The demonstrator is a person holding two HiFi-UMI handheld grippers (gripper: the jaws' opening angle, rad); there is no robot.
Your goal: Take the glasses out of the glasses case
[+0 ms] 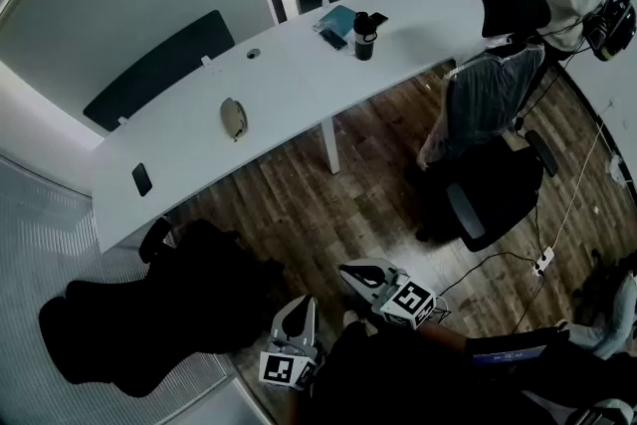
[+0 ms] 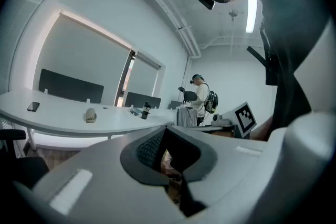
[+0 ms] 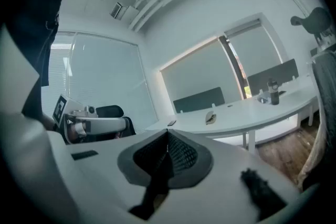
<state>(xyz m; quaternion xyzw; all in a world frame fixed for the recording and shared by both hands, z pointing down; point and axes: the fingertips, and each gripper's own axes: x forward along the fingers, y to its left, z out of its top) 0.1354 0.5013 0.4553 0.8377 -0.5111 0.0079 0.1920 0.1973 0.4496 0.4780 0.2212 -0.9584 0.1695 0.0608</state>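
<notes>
L gripper (image 1: pixel 303 306), R gripper (image 1: pixel 350 272): both closed, empty | 1 glasses case (image 1: pixel 234 117) on table (image 1: pixel 289 80) | 1 bottle (image 1: pixel 365 36)

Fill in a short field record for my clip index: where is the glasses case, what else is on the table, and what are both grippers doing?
glasses case: lies alone on the white table, left of middle; open or closed too small to tell
other items: black phone near the left end; black bottle and blue flat item further right
left gripper: shut, empty, low, away from the table
right gripper: shut, empty, beside the left
task: not begun
</notes>
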